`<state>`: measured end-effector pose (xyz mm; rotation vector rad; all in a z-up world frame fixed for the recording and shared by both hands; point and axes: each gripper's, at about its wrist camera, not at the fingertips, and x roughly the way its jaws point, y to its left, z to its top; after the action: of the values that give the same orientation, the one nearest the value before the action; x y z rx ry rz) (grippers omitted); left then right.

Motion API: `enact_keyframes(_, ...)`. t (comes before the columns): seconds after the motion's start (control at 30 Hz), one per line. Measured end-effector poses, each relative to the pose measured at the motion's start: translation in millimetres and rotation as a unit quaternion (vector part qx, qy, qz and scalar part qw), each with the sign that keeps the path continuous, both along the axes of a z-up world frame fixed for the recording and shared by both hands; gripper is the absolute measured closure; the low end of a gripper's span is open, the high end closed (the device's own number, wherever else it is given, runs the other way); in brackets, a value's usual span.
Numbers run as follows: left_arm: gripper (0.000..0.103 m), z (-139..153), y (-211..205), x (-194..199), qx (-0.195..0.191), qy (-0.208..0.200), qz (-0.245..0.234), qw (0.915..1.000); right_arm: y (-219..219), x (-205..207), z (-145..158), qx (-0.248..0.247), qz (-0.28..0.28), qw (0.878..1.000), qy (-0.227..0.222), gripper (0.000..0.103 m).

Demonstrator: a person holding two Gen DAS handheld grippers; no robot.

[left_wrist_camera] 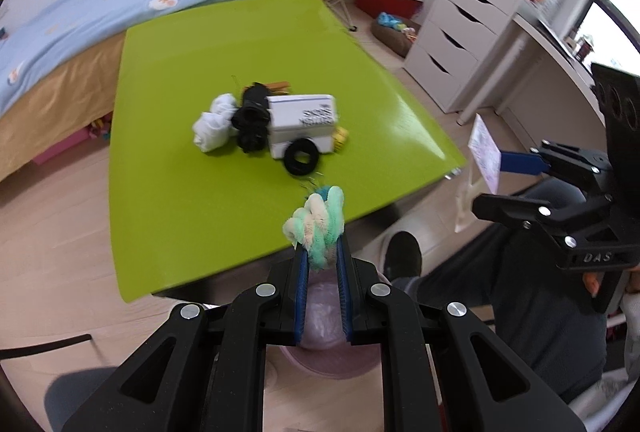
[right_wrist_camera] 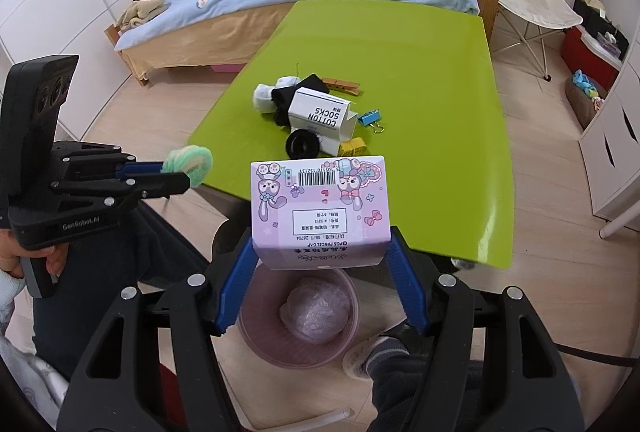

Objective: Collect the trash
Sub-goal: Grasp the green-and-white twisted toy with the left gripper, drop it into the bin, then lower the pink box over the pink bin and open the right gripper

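Bedroom floor held a pink bin (right_wrist_camera: 298, 316) under the green table's (left_wrist_camera: 180, 159) near edge. Left gripper (left_wrist_camera: 322, 256) was clamped on fuzzy yarn (left_wrist_camera: 316, 224), right gripper (right_wrist_camera: 320, 272) half-open around a pencil-cap box (right_wrist_camera: 318, 207), both above bin. Sock box (right_wrist_camera: 320, 115), socks and clips remained mid-table.

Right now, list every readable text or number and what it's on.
"COTTON SOCKS", upside down: white cardboard box on the green table.
"OPCS PENCIL CAP", upside down: pink cartoon box in the right gripper; barcode digits and remaining small print unreadable.
"GenRobot.AI": left gripper body.
"DAS": right gripper body.
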<state>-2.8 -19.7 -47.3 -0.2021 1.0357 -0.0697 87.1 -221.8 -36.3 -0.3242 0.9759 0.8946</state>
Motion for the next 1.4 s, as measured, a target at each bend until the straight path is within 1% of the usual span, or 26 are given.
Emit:
enact_keyframes(0.13, 0.090, 2, -17, -11, 0.004, -0.003, -0.023, 0.9997, -10, -13, 8, 0.006, 0.001, 1.000, -0.007, 0.039)
enact_keyframes(0.3, 0.090, -3, -37, -21, 0.005, 0.001, -0.045, 0.9990, -23, -29, 11, 0.011, 0.000, 1.000, -0.012, 0.039)
enact_keyframes(0.4, 0.087, -9, -46, -27, 0.003, 0.006, -0.050, 0.9987, -29, -38, 8, 0.014, -0.003, 1.000, -0.012, 0.039)
enact_keyframes(0.47, 0.083, -13, -50, -29, 0.002, 0.008, -0.052, 0.9986, -32, -41, 6, 0.016, -0.005, 1.000, -0.010, 0.039)
enact_keyframes(0.5, 0.079, -14, -52, -30, 0.002, 0.008, -0.053, 0.9986, -33, -44, 5, 0.017, -0.004, 1.000, -0.010, 0.039)
enact_keyframes(0.57, 0.051, -17, -54, -31, 0.000, 0.006, -0.049, 0.9988, -36, -47, 5, 0.017, -0.003, 1.000, -0.010, 0.039)
enact_keyframes(0.6, 0.046, -17, -53, -32, -0.003, 0.004, -0.044, 0.9990, -36, -48, 4, 0.017, -0.002, 1.000, -0.010, 0.039)
enact_keyframes(0.67, 0.027, -18, -52, -34, -0.004, 0.001, -0.036, 0.9993, -38, -52, 4, 0.019, -0.001, 1.000, -0.011, 0.039)
enact_keyframes(0.7, 0.022, -17, -52, -36, -0.003, -0.004, -0.030, 0.9995, -38, -53, 4, 0.019, -0.001, 1.000, -0.012, 0.039)
enact_keyframes(0.73, 0.015, -16, -51, -38, -0.003, -0.008, -0.026, 0.9996, -38, -54, 4, 0.020, -0.001, 1.000, -0.012, 0.039)
enact_keyframes(0.87, 0.008, -12, -42, -45, -0.008, -0.017, -0.005, 0.9998, -36, -59, 2, 0.022, 0.004, 1.000, -0.012, 0.039)
enact_keyframes(1.03, 0.008, -7, -23, -51, -0.013, -0.030, 0.031, 0.9990, -25, -63, -3, 0.019, 0.016, 1.000, -0.008, 0.039)
enact_keyframes(1.13, 0.008, -1, -12, -56, -0.009, -0.039, 0.050, 0.9980, -17, -64, -7, 0.014, 0.027, 1.000, -0.006, 0.039)
enact_keyframes(1.4, 0.008, 6, 8, -63, -0.009, -0.048, 0.076, 0.9959, -2, -66, -16, 0.005, 0.048, 0.999, 0.002, 0.039)
